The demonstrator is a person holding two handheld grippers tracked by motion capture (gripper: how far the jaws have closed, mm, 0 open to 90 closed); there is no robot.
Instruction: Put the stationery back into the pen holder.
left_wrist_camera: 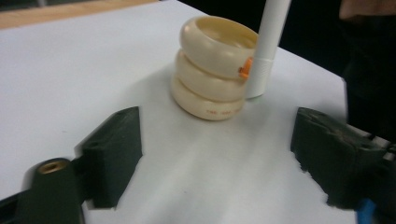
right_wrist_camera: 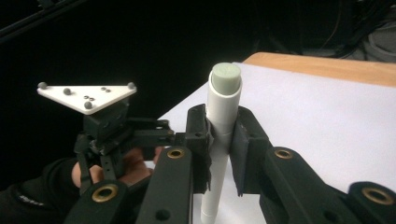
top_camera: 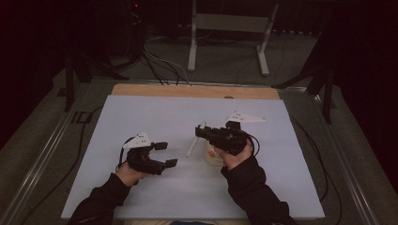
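Note:
A white tube (right_wrist_camera: 223, 100) with a pale green-grey end stands nearly upright, and my right gripper (right_wrist_camera: 223, 140) is shut on its upper part. In the high view the tube (top_camera: 192, 146) leans from the right gripper (top_camera: 202, 131) down to the mat. A stack of three cream rings (left_wrist_camera: 210, 70) sits right beside the tube's (left_wrist_camera: 268, 46) lower end, with a small orange bit (left_wrist_camera: 246, 67) between them. The rings (top_camera: 213, 156) lie under the right hand. My left gripper (left_wrist_camera: 217, 154) is open, facing the stack from a short distance, with nothing between its jaws. It shows left of centre (top_camera: 168, 154).
A pale blue-white mat (top_camera: 155, 112) covers the table, with a wooden strip (top_camera: 195, 90) along its far edge. Cables (top_camera: 309, 140) trail off the right side. A white frame stand (top_camera: 230, 23) and dark tripod legs stand on the floor beyond.

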